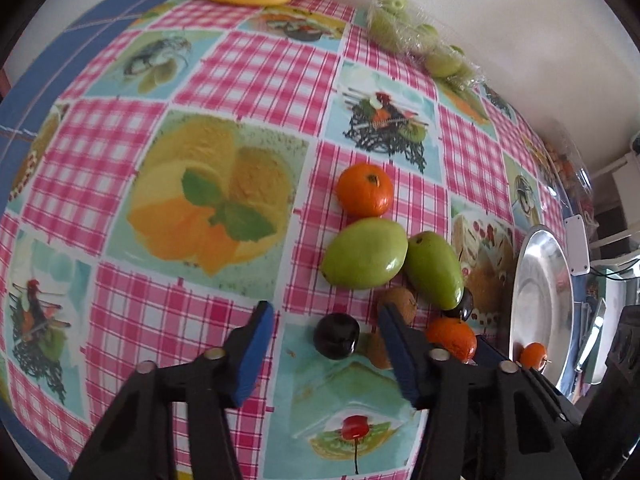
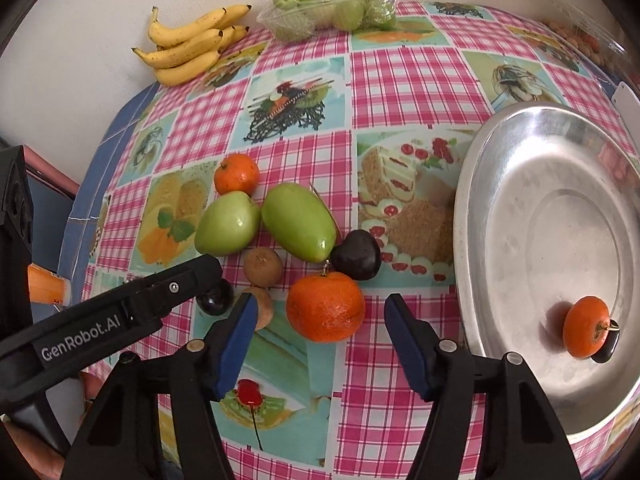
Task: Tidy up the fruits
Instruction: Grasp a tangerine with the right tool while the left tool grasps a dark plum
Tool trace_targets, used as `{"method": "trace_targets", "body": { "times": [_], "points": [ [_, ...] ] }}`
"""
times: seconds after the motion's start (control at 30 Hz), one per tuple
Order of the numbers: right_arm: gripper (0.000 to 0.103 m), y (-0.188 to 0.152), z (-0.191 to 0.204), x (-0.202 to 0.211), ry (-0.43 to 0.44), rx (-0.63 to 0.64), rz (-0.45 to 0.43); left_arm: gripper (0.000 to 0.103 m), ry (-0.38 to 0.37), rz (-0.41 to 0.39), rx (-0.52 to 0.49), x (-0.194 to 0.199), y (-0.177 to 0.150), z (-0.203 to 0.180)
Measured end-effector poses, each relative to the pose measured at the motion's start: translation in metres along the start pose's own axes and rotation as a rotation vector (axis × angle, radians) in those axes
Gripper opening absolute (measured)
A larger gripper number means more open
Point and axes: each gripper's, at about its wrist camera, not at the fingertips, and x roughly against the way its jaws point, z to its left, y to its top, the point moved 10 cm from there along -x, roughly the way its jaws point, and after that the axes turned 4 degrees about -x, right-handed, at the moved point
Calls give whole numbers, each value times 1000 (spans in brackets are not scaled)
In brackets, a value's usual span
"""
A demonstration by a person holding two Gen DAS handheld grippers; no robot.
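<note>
White lettering reading "GenRobot.AI" runs along the side of the black plastic left gripper (image 2: 210, 300), on its arm well back from the blue-padded fingers, seen from the right wrist. Nothing else in sight carries readable writing.

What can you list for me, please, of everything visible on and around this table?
bananas: one bunch, yellow, far edge by the wall
clear punnet: one, green round fruits inside, far edge
mangoes: two, green, centre
tangerines: three, orange; two on the cloth, one in the tray
plums: three or so, dark; one behind the tray's tangerine
kiwis: two, brown, centre
tray: one, silver, right
tablecloth: one, pink check
left gripper: open around a plum
right gripper: open around a tangerine
</note>
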Motion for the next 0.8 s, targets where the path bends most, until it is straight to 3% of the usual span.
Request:
{"method": "trace_targets", "body": {
  "times": [0.1, 0.27, 0.47, 0.8],
  "points": [
    [49, -3, -2, -5, -9, -3, 14, 42, -10, 23, 7, -6, -3, 0],
    [42, -3, -2, -7, 0, -21, 19, 27, -28, 30, -9, -8, -7, -7],
    [41, -3, -1, -1, 22, -30, 18, 26, -35, 3, 2, -1, 0, -7],
    [41, 9, -1, 34, 67, -54, -59, 26, -52, -108, -10, 36, 20, -11]
  ]
}}
